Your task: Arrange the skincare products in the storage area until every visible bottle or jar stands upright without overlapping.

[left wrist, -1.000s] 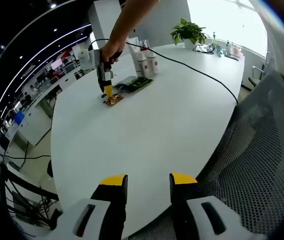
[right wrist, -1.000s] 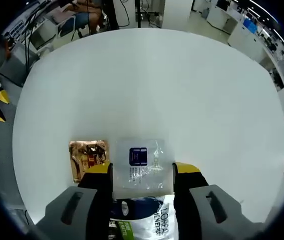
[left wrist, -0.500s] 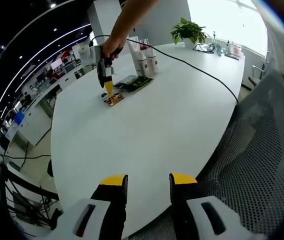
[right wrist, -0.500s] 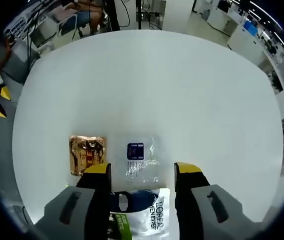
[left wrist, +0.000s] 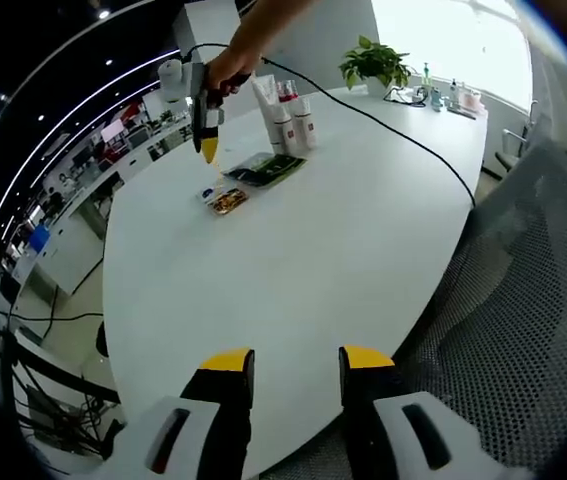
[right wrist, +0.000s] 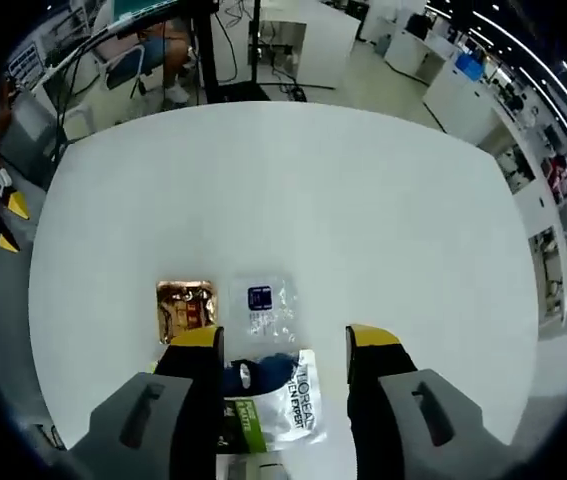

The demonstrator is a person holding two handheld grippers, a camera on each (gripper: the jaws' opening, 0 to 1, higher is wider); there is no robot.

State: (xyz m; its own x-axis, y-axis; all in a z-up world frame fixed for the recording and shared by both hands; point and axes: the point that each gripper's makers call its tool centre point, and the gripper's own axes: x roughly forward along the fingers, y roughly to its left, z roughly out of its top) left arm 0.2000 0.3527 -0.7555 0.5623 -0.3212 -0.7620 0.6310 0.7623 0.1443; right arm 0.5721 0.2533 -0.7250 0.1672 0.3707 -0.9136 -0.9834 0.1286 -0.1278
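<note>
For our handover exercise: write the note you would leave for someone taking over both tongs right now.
Left tongs: open, empty, low at the near table edge.
Right tongs: open, empty, raised above the flat packets; seen from the left gripper view at.
Things: gold sachet, clear sachet and L'Oreal packet lie flat, close together. White tubes stand upright beyond them.
Done: tubes upright.
Left: the flat packets are probably next to be arranged.

The left gripper view looks from the table point(left wrist: 293, 270) edge, low and far, across to the right gripper point(left wrist: 208, 150). The right gripper view looks steeply down, probably from well above, at sachets point(right wrist: 263, 400) both views share.
</note>
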